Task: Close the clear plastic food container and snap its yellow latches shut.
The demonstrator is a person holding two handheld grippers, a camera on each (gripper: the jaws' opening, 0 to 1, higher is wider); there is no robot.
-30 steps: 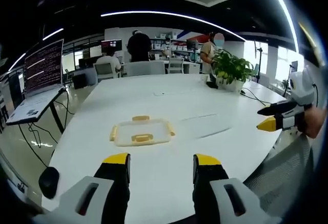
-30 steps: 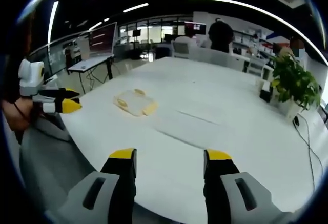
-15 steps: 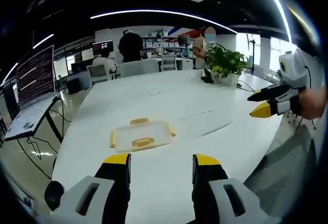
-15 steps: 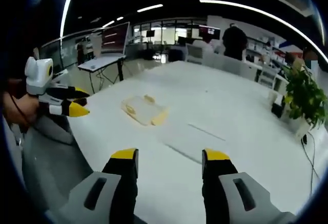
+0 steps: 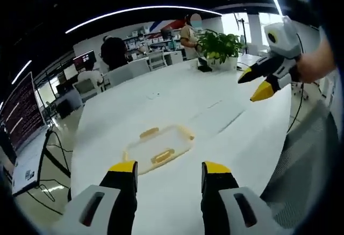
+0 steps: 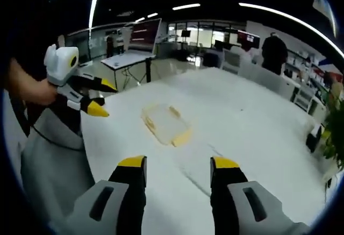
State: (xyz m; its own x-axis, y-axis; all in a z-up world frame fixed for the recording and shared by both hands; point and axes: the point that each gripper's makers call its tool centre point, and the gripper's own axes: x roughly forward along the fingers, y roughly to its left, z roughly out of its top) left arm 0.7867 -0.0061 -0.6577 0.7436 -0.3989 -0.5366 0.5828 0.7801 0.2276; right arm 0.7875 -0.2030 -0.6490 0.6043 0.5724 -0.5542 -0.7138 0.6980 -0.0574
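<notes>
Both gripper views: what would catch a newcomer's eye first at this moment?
The clear food container with yellow latches lies alone on the big white table, ahead of the left gripper, whose yellow-tipped jaws stand apart. In the left gripper view the right gripper hangs open in the air at upper right. A potted plant stands at the table's far end, with people near desks beyond.

Large white bench [image 5: 177,100] with a rounded near edge. Clear plastic food container [image 5: 158,145] with yellow latches [image 5: 162,156] lies flat on it near that edge. A potted plant [image 5: 217,45] stands at the far end.
</notes>
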